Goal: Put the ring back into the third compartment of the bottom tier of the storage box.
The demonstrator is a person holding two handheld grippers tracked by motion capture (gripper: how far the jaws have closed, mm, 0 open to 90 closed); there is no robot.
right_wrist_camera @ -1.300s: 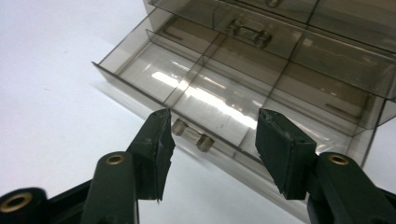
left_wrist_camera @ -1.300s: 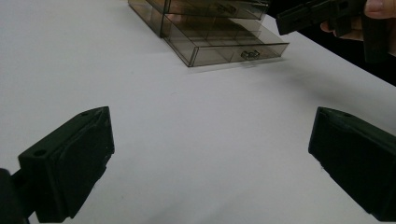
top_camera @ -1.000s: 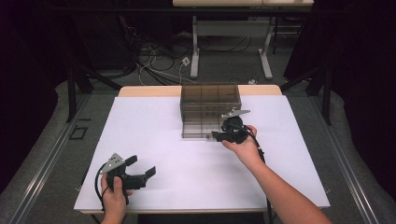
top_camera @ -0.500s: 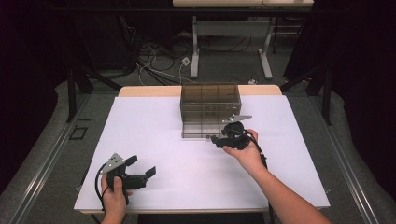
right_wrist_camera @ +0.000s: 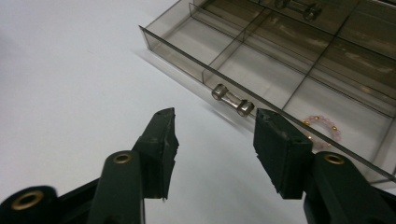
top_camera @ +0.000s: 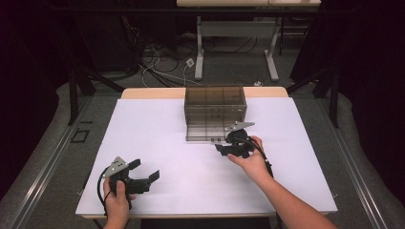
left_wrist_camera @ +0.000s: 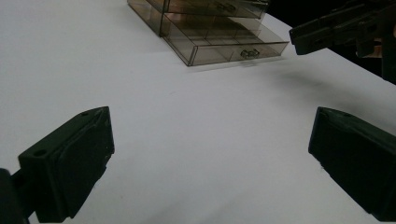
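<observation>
A smoke-tinted drawer cabinet [top_camera: 215,102] stands at the back middle of the white table [top_camera: 143,129]. Its bottom drawer [top_camera: 205,132] is pulled out. In the right gripper view the drawer [right_wrist_camera: 187,51] has dividers, a small clear handle [right_wrist_camera: 232,100] and a pink bead bracelet [right_wrist_camera: 322,128] in one compartment. My right gripper [right_wrist_camera: 212,121] is open just short of that handle; its jaws have just been closing, with nothing between them. The right gripper [top_camera: 222,144] sits at the drawer's front right corner. My left gripper [top_camera: 144,170] rests open at the near left, its jaws [left_wrist_camera: 210,154] wide over bare table.
The table's near edge [top_camera: 205,214] lies just under both hands. Dark floor, cables and another table's legs [top_camera: 200,52] lie beyond the far edge. In the left gripper view the right gripper [left_wrist_camera: 327,30] hangs at the upper right, beside the drawer [left_wrist_camera: 224,44].
My right hand has drawn back a little from the cabinet toward the near side. The left hand and the drawer have stayed put.
</observation>
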